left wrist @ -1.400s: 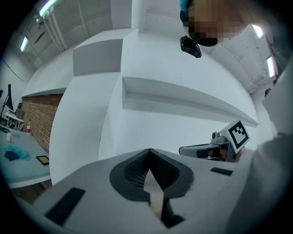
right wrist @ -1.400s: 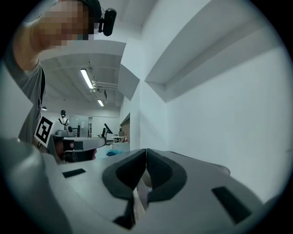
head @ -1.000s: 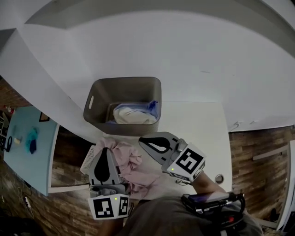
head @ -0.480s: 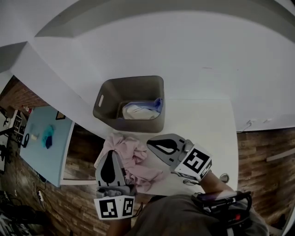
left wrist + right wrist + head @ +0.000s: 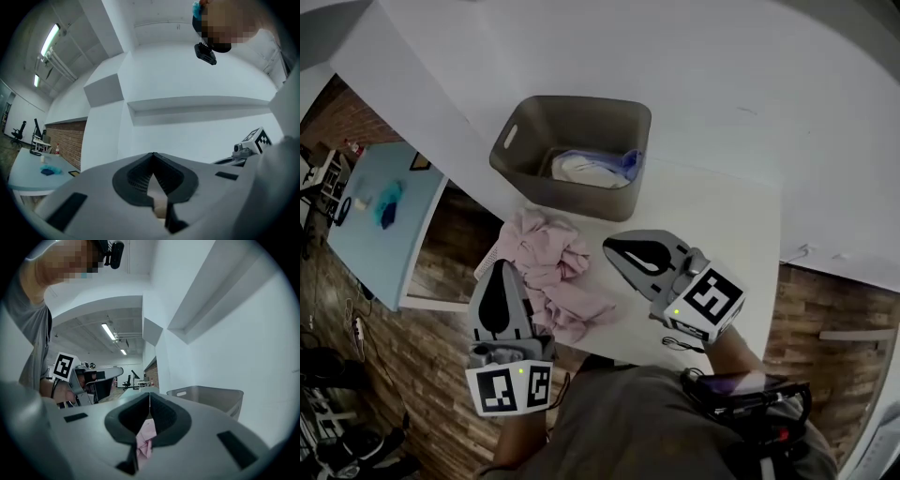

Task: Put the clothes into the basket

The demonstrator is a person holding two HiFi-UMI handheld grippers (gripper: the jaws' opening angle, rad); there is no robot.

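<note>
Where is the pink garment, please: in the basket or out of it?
Out: the pink garment lies crumpled on the table beside the basket.

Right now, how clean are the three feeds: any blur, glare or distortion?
Head view: sharp, fisheye curves the table edge. Left gripper view: black round vignette, ceiling lights flare, near jaws soft. Right gripper view: same vignette, basket crisp, pink cloth blurry.

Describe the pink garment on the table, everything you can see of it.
Pale pink, soft-looking fabric, crumpled in a loose heap of folds; what kind of garment can't be told. The pink garment lies on the white table near its left edge, in front of the grey basket, not in it. The left gripper overlaps its left side, the right gripper sits at its right; both shut, neither visibly gripping it.
</note>
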